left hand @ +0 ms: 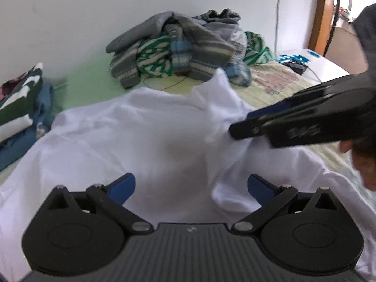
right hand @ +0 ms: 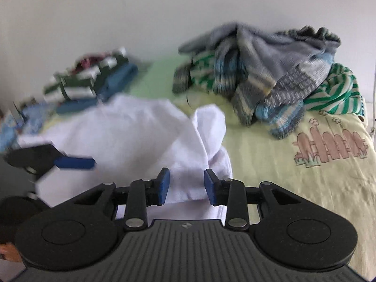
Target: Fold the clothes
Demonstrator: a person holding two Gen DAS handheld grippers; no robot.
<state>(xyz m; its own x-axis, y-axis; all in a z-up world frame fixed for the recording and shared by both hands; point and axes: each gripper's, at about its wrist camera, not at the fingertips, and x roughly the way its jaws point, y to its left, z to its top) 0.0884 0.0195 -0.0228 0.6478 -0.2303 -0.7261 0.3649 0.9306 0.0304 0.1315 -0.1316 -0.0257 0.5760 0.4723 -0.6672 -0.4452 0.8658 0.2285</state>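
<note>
A white garment [left hand: 131, 138] lies spread on the bed, with a rumpled fold standing up on its right side. My left gripper [left hand: 191, 185] hovers open and wide over the garment's near part, nothing between its pads. My right gripper [left hand: 242, 123] reaches in from the right to that fold. In the right wrist view my right gripper [right hand: 186, 185] has its jaws parted, with the white garment [right hand: 131, 131] bunched between the blue pads, which do not squeeze it. A blurred finger of my left gripper [right hand: 75, 163] shows at the left.
A heap of unfolded striped and grey clothes [left hand: 183, 51] sits near the wall. A folded stack [left hand: 21, 98] lies at the left. The pale yellow-green bedsheet [right hand: 293, 188] is bare to the right. A white unit with blue items [left hand: 322, 63] stands beyond. A hand [left hand: 362, 162] shows at the right edge.
</note>
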